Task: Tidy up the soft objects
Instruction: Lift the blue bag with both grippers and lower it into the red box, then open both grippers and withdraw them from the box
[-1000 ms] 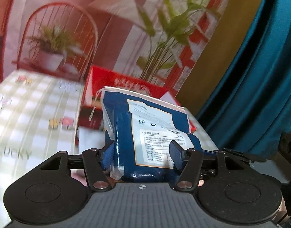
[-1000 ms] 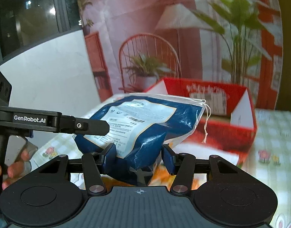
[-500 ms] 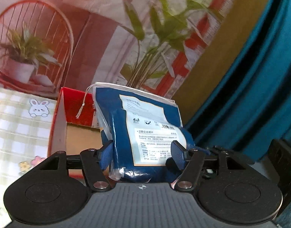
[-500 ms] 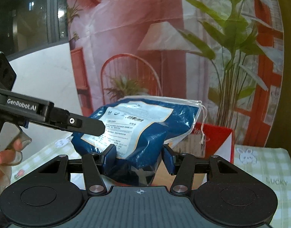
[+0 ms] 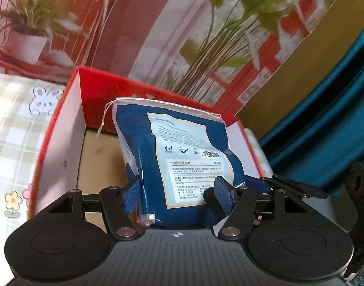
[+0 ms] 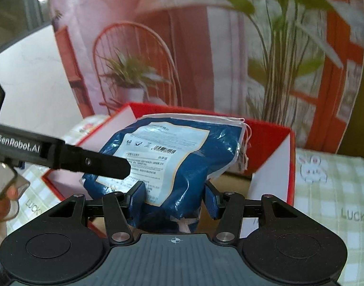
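Left wrist view showed the left gripper (image 5: pixel 178 194) clamped on the blue packet (image 5: pixel 182 157) over the red box (image 5: pixel 91 95); the right gripper (image 6: pixel 173 197) also pinched it.

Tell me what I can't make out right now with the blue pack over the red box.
- Left wrist view: blue pack hides much of the red box floor.
- Right wrist view: pack's underside is behind the right gripper.
- Both views: small label print is unreadable; backdrop plants are blurred.
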The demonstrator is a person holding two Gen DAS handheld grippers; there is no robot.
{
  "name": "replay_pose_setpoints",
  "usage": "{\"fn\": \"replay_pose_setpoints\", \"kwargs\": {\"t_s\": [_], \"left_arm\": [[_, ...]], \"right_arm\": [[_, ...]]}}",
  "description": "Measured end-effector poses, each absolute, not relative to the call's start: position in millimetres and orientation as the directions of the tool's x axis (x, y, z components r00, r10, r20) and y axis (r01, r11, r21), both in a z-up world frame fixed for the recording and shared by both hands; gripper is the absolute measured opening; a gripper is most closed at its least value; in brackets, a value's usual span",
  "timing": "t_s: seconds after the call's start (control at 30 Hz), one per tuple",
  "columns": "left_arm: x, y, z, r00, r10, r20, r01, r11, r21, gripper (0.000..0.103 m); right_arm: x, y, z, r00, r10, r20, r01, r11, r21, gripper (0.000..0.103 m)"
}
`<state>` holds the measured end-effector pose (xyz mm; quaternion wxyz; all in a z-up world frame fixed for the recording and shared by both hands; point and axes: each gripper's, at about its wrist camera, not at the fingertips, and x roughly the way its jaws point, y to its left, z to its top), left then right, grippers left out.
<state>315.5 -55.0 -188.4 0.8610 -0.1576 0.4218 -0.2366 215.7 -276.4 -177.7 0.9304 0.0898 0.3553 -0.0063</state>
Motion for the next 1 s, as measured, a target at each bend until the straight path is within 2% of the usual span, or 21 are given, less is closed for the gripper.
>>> {"fn": "replay_pose_setpoints", "kwargs": {"t_s": [0.3, 0.37, 0.4, 0.47, 0.57, 0.63, 0.67, 0.7, 0.87, 1.0], "left_arm": [[324, -69, -210, 0.482, -0.522, -0.704, 0.269, 0.852, -0.448, 0.07], [322, -69, -212, 0.493, -0.505, -0.709, 0.271, 0.863, -0.426, 0.075], [322, -71, -210, 0.498, -0.494, -0.713, 0.274, 0.87, -0.411, 0.078], [318, -68, -208, 0.509, -0.48, -0.714, 0.282, 0.877, -0.388, 0.091], [309, -61, -196, 0.548, -0.462, -0.697, 0.293, 0.887, -0.357, 0.099], [301, -58, -188, 0.58, -0.437, -0.688, 0.291, 0.899, -0.326, 0.103], [298, -57, -185, 0.595, -0.421, -0.685, 0.287, 0.907, -0.309, 0.103], [294, -57, -181, 0.609, -0.409, -0.68, 0.288, 0.912, -0.291, 0.103], [268, -52, -165, 0.69, -0.359, -0.628, 0.288, 0.933, -0.217, 0.103], [240, -46, -151, 0.762, -0.259, -0.593, 0.231, 0.965, -0.124, 0.103]], "right_arm": [[222, -286, -198, 0.676, 0.032, -0.736, 0.158, 0.97, 0.187, 0.051], [221, -284, -199, 0.669, -0.014, -0.743, 0.181, 0.973, 0.144, 0.052], [219, -282, -198, 0.671, -0.046, -0.74, 0.188, 0.976, 0.11, 0.056], [215, -278, -194, 0.683, -0.085, -0.725, 0.191, 0.98, 0.064, 0.067], [206, -277, -186, 0.702, -0.108, -0.704, 0.196, 0.98, 0.045, 0.075], [199, -275, -180, 0.722, -0.121, -0.681, 0.202, 0.979, 0.04, 0.087], [196, -274, -177, 0.733, -0.125, -0.669, 0.204, 0.978, 0.041, 0.098], [192, -274, -174, 0.746, -0.133, -0.653, 0.21, 0.977, 0.041, 0.102], [172, -270, -158, 0.781, -0.161, -0.603, 0.24, 0.969, 0.052, 0.103], [149, -260, -148, 0.809, -0.167, -0.564, 0.249, 0.966, 0.071, 0.103]]}}
